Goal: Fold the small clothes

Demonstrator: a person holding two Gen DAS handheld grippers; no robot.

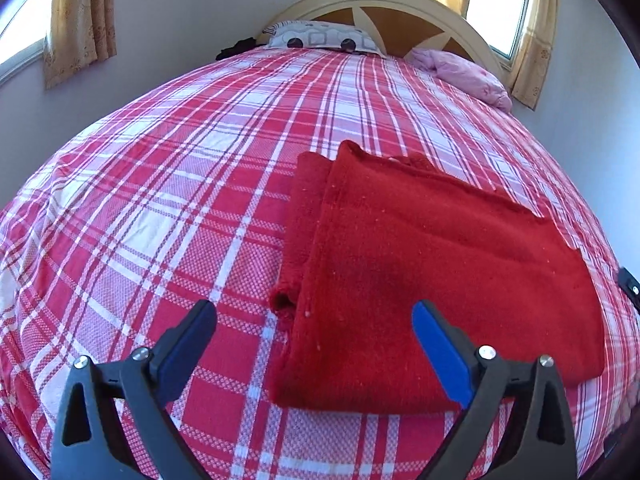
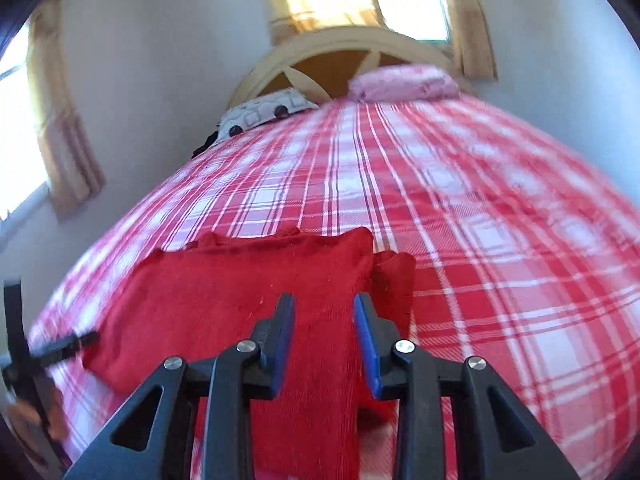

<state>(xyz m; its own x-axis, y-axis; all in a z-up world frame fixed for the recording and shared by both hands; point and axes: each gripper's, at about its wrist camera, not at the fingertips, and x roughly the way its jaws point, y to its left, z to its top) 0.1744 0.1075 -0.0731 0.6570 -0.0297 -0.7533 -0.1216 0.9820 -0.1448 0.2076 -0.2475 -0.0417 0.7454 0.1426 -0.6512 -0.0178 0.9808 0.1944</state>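
A red knit garment (image 1: 420, 264) lies folded flat on the red and white plaid bedspread (image 1: 160, 200), with a narrower folded layer sticking out along its left side. My left gripper (image 1: 314, 314) hovers over the garment's near left corner, jaws wide open and nothing between them. In the right wrist view the same garment (image 2: 224, 300) fills the lower left. My right gripper (image 2: 324, 302) hangs above its right part, open by a narrow gap with nothing between the blue pads. This view is blurred.
A patterned white pillow (image 1: 320, 38) and a pink pillow (image 1: 464, 72) lie at the cream headboard (image 1: 400, 8). Windows with yellow curtains (image 1: 80, 24) flank the bed, and walls run close along both sides. A black part (image 2: 60, 348) shows at the left edge.
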